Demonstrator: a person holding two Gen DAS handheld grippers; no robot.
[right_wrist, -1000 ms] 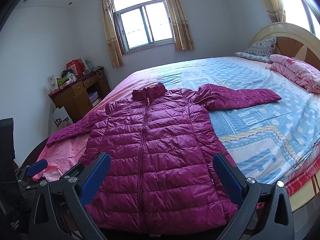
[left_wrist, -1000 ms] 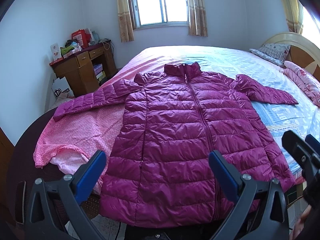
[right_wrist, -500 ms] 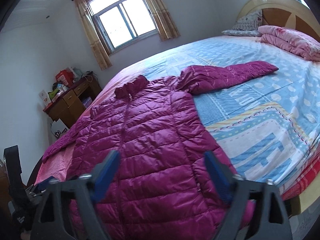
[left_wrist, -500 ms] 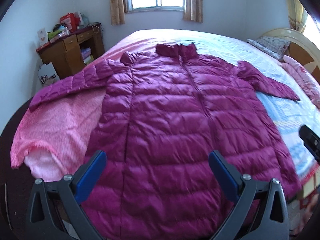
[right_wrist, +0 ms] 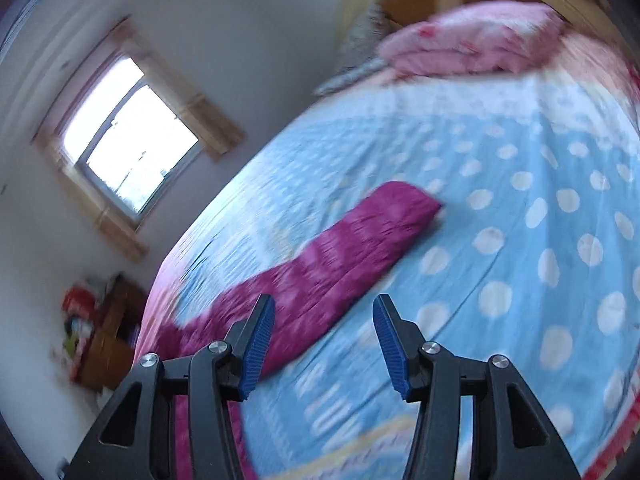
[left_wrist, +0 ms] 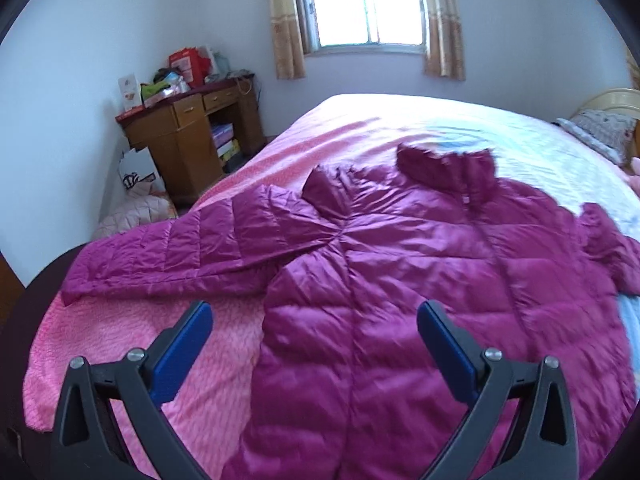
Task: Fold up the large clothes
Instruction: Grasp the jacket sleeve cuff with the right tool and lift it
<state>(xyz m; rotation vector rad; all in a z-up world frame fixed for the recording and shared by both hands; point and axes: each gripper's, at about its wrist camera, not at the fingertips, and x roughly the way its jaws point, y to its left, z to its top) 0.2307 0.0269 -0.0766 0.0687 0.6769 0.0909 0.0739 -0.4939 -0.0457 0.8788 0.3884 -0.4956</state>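
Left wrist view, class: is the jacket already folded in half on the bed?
No, the jacket lies spread flat on the bed, front up, with one sleeve stretched out to the side.

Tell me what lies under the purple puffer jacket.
The purple puffer jacket lies spread on the bed: pink bedding under its left sleeve side, blue dotted bedspread under the other sleeve. What lies beneath the jacket's body is covered.

R view motion-blurred; jacket (left_wrist: 400, 280) hem cut off at bottom
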